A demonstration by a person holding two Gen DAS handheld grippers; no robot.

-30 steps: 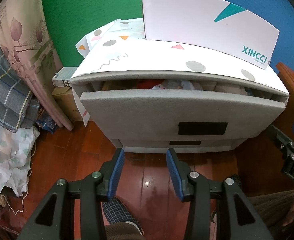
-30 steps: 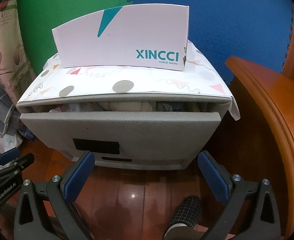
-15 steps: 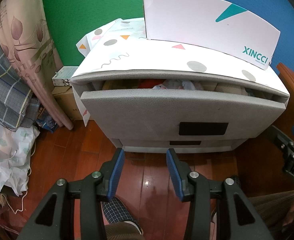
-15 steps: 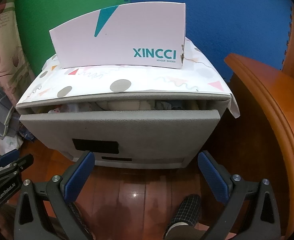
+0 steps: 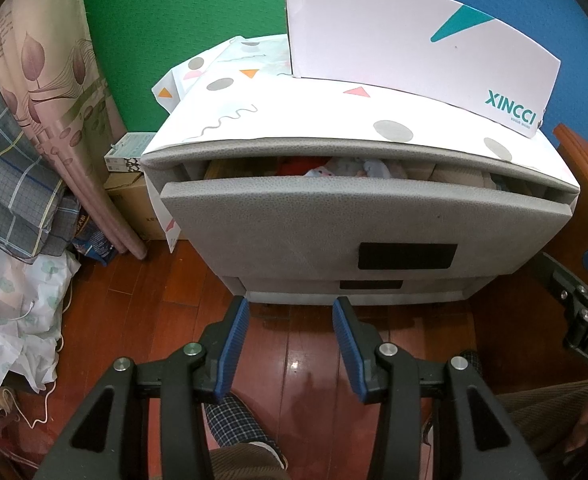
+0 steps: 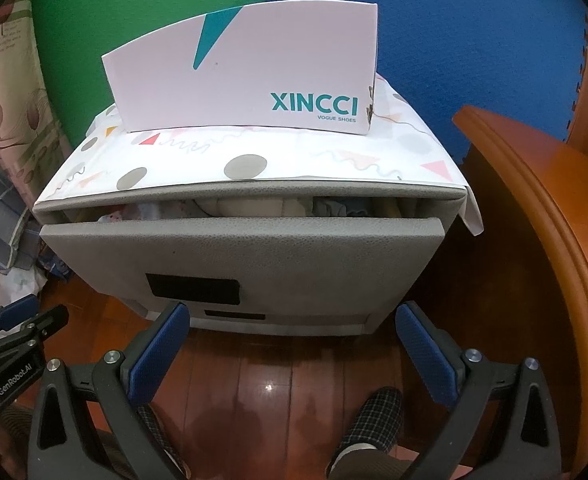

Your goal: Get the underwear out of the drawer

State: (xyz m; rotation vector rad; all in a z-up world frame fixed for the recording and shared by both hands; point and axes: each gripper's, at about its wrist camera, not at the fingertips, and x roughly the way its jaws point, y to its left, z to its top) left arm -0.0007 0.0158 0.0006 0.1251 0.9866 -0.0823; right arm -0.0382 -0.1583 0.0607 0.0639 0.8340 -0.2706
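Both grippers, left gripper [image 5: 290, 312] and right gripper [image 6: 292, 318], hang open, empty, before the ajar drawer [image 5: 333, 220].

Grey drawer [image 5: 357, 220] front with a black patch; white cloth [image 6: 294, 164] scattered with grey dots and pink triangles; white box [image 6: 246, 76], teal lettering; green and blue wall mats [image 6: 453, 40]; reddish-brown floor [image 5: 305, 360].

Both grippers [image 5: 290, 312] [image 6: 294, 320] open (empty)

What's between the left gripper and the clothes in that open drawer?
In the left wrist view, only the drawer's grey front panel and bare wooden floor separate the left gripper from the clothes.
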